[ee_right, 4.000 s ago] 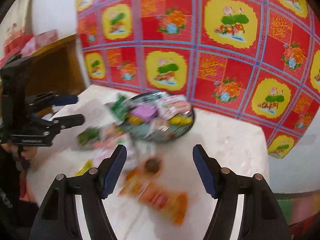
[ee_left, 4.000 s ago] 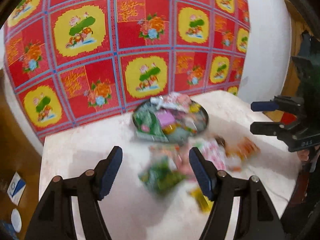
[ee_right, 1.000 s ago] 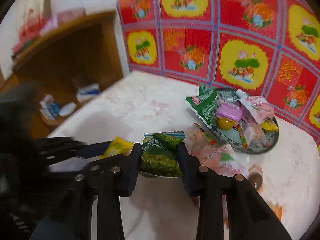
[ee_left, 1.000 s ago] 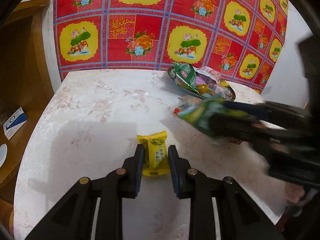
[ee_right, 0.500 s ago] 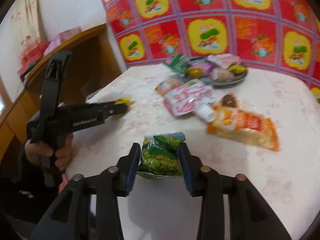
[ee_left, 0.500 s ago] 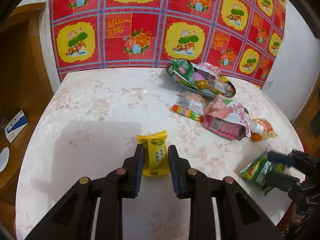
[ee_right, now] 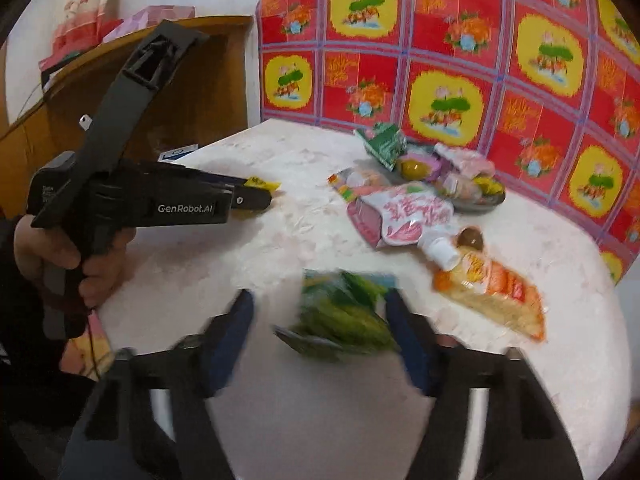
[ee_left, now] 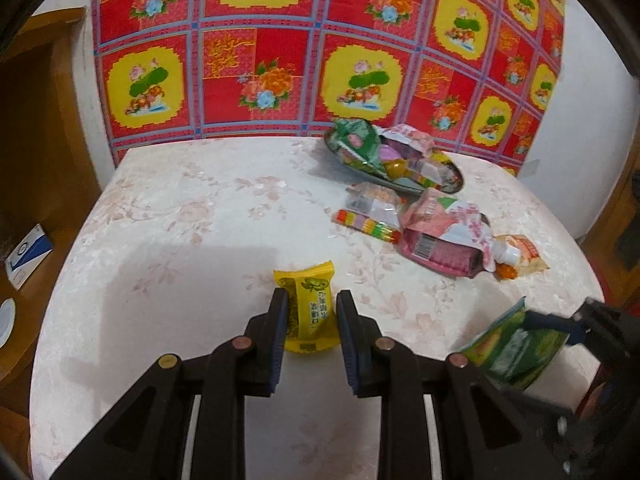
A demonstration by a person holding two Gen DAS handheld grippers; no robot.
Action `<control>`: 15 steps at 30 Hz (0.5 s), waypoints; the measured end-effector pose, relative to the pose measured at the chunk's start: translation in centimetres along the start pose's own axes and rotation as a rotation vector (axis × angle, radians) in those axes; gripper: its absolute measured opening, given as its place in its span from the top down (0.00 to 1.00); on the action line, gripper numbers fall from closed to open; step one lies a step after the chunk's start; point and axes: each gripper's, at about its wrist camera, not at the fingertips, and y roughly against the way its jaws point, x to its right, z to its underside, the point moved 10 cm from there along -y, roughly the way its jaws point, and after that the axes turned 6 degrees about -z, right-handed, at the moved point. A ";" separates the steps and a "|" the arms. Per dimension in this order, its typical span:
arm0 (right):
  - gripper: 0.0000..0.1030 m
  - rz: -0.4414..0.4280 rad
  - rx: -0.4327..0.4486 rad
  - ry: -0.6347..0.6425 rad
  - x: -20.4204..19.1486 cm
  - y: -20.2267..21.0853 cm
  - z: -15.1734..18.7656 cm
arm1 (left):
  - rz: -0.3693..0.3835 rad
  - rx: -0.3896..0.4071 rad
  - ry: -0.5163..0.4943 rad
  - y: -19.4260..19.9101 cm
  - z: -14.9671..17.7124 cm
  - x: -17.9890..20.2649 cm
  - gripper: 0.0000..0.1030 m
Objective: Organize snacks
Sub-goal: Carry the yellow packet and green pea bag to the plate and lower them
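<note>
A yellow snack packet (ee_left: 310,312) lies on the pale floral table (ee_left: 180,220), and my left gripper (ee_left: 308,296) is shut on it; in the right wrist view the same left gripper (ee_right: 256,196) holds the yellow packet (ee_right: 262,183) low over the table. My right gripper (ee_right: 320,300) is near the table's front edge. Its jaws stand apart and are closing. A blurred green snack bag (ee_right: 344,316) sits between them, clear of the left pad. The green bag (ee_left: 512,348) also shows at the lower right of the left wrist view.
A dark plate (ee_left: 454,182) heaped with snacks stands at the back by the red and yellow wall cloth. In front of it lie a rainbow candy packet (ee_left: 368,212), a pink spouted pouch (ee_right: 404,216), a brown ball (ee_right: 470,240) and an orange packet (ee_right: 492,292). Wooden shelves (ee_left: 36,120) stand left.
My right gripper carried the green bag from mid-table to the front edge, then its jaws spread and the bag came loose between them. My left gripper stayed shut on the yellow packet.
</note>
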 end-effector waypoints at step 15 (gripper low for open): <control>0.63 -0.071 0.097 -0.065 3.3 3.9 -4.5 | 0.117 0.027 -0.125 3.0 -1.3 1.9 0.76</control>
